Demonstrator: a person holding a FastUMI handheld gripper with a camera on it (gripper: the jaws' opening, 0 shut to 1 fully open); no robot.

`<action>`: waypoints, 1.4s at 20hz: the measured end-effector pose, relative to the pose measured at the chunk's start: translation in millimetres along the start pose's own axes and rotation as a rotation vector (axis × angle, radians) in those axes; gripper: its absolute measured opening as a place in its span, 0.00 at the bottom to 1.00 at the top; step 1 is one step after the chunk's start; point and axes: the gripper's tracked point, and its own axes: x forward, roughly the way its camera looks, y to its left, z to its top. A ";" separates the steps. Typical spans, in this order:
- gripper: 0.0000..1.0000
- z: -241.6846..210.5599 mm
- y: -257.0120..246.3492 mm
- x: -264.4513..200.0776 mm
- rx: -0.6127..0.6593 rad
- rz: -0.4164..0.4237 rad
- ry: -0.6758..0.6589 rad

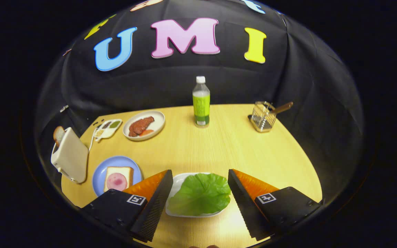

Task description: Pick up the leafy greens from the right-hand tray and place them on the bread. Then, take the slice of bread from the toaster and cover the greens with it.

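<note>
A green leaf of lettuce [201, 193] lies on a white tray [179, 179] right between my two fingers. My gripper [200, 174] is open, its orange and black fingers wide apart on either side of the leaf, touching nothing. To the left of the left finger a blue plate [100, 169] carries a slice of bread [118, 178] with a pink round of meat on top. Further left stands a white toaster [70, 158] with a slice of bread [59, 134] sticking out of its slot.
Beyond the fingers on the wooden table [219, 148] stand a green-labelled bottle [201, 102], a wire basket [263, 116] with a wooden-handled tool, a white plate with brown meat [144, 125] and a small divided dish [108, 128].
</note>
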 end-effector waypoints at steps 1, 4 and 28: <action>1.00 -14.6 0.2 8.5 0.008 -0.009 0.040; 1.00 -48.7 4.1 22.6 0.038 -0.016 0.126; 0.27 -90.2 21.5 38.0 0.106 -0.080 0.303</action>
